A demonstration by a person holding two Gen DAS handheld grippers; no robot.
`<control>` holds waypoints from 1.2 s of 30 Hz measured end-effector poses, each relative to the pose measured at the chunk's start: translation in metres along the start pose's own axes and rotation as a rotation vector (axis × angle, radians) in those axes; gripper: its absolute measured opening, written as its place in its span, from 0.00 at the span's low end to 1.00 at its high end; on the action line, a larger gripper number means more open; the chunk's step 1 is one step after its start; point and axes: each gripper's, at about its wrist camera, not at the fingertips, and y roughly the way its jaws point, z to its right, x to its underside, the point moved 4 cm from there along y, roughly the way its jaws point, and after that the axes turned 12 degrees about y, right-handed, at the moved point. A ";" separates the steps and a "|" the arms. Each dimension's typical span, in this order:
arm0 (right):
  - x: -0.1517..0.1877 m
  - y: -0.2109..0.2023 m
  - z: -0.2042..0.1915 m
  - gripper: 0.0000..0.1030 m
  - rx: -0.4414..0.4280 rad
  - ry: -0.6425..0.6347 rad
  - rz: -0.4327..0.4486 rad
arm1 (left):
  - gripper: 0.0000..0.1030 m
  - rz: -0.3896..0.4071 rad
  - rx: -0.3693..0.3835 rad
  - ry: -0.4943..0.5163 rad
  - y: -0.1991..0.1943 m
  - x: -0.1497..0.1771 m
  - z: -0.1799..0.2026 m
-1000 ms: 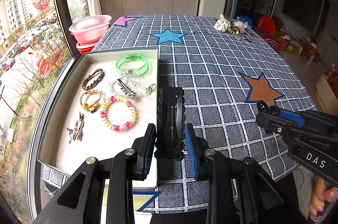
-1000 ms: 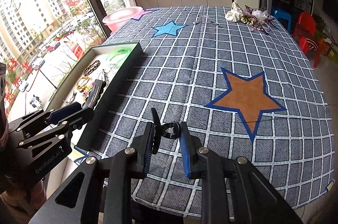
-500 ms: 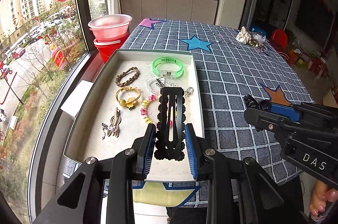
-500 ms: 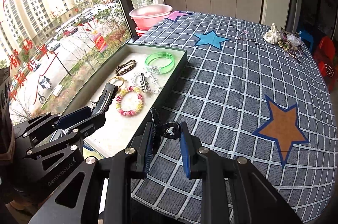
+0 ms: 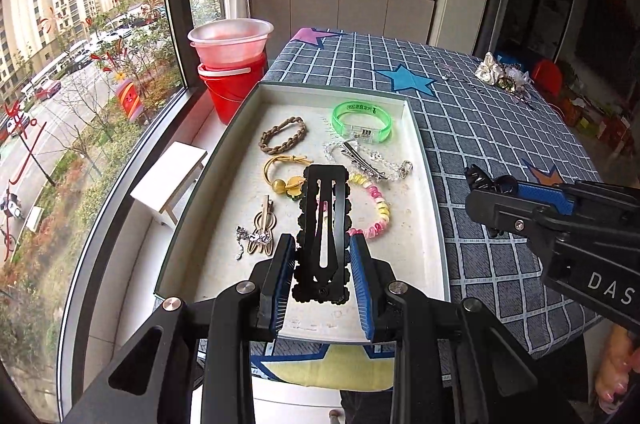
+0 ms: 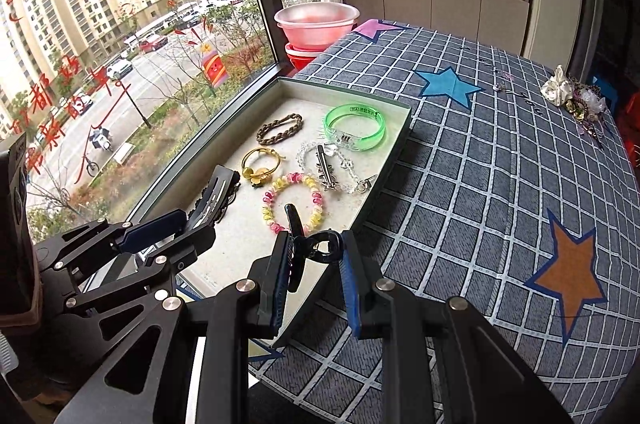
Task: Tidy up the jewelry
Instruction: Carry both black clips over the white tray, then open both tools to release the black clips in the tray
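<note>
My left gripper (image 5: 323,274) is shut on a large black scalloped hair clip (image 5: 323,224) and holds it above the near half of the white jewelry tray (image 5: 434,200). My right gripper (image 6: 316,256) is shut on a small black clip (image 6: 308,242) over the tray's near right rim (image 6: 380,184). In the tray lie a green bangle (image 5: 362,122), a brown braided bracelet (image 5: 283,136), a gold ring-shaped piece (image 5: 282,174), a pink and yellow bead bracelet (image 5: 378,212), a clear chain with a silver clip (image 5: 366,162) and a small silver charm (image 5: 260,232).
The tray sits at the left edge of a table with a grey checked cloth (image 6: 480,184) with star prints. Pink basins (image 5: 230,44) on a red bucket stand behind the tray by the window. A heap of white flower ornaments (image 6: 572,96) lies at the far right.
Both grippers have moved left from over the cloth to over the tray, each still holding its clip. The tray now fills the middle of both views.
</note>
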 end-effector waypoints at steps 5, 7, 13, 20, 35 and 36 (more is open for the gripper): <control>-0.007 0.013 -0.001 0.25 -0.015 0.008 -0.035 | 0.35 -0.041 0.004 -0.004 0.015 0.004 -0.012; -0.009 0.021 -0.003 0.25 -0.027 0.007 -0.060 | 0.35 -0.064 -0.001 -0.009 0.023 0.006 -0.017; -0.005 0.054 -0.011 0.25 -0.045 0.011 -0.161 | 0.35 -0.132 0.000 -0.005 0.044 0.015 -0.021; 0.005 0.082 -0.019 0.25 -0.026 -0.016 -0.245 | 0.35 -0.177 -0.003 -0.004 0.058 0.022 -0.021; 0.011 0.097 -0.025 0.31 0.012 -0.033 -0.283 | 0.35 -0.193 -0.031 -0.014 0.059 0.024 -0.024; 0.010 0.096 -0.024 0.36 0.014 -0.031 -0.278 | 0.35 -0.191 -0.034 -0.018 0.059 0.023 -0.024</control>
